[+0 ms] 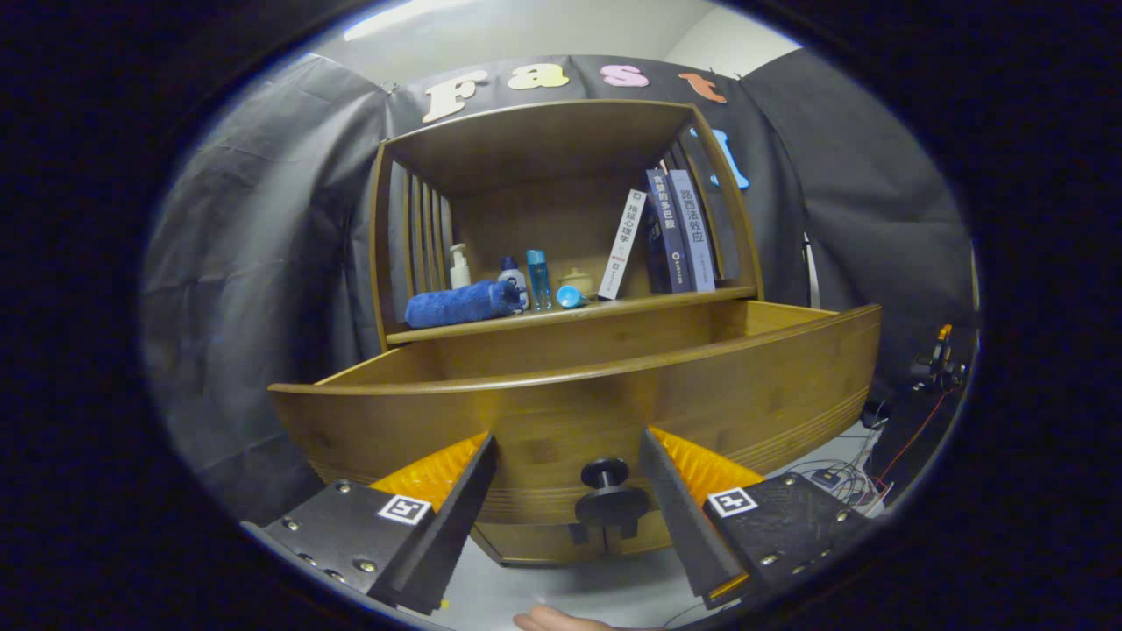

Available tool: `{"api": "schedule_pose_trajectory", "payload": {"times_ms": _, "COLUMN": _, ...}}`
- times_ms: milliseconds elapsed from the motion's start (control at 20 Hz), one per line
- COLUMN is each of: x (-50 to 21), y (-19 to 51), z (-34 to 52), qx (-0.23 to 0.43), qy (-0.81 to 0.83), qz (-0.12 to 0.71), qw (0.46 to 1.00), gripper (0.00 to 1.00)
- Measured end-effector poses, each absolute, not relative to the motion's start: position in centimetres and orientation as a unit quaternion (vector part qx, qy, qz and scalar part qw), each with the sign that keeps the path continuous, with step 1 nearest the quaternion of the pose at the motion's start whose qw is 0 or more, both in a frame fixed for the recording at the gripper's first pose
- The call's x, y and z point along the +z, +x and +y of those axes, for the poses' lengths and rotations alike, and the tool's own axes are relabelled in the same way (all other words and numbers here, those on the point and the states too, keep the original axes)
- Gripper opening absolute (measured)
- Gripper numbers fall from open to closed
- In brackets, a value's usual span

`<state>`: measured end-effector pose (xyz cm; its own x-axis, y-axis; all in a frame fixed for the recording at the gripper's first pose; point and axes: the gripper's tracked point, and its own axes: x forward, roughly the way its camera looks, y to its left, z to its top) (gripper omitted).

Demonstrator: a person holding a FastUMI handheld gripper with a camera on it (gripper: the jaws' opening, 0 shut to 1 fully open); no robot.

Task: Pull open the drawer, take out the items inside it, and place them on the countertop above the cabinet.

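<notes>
Hanging spread at lower centre either side of the knob [611, 495], the gripper [568, 517] faces an opened drawer [578, 412], contents hidden and nothing lifted out.

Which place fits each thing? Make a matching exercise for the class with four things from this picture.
Things:
1. knob
2. towel
3. books
4. drawer

Places or states:
A. standing at the shelf's right end
B. pulled out below the shelf
C. between the fingers of the open hand-held gripper
D. rolled up at the shelf's left end

Pairs: 1-C, 2-D, 3-A, 4-B
</notes>
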<state>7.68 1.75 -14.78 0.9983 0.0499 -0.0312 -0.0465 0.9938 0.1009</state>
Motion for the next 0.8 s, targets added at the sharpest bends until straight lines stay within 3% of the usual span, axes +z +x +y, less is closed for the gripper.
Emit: {"api": "schedule_pose_trajectory", "payload": {"times_ms": 800, "x": -14.0, "y": 16.8, "z": 2.9, "qx": 0.016, "qy": 0.026, "qz": -0.02, "qw": 0.999, "gripper": 0.99}}
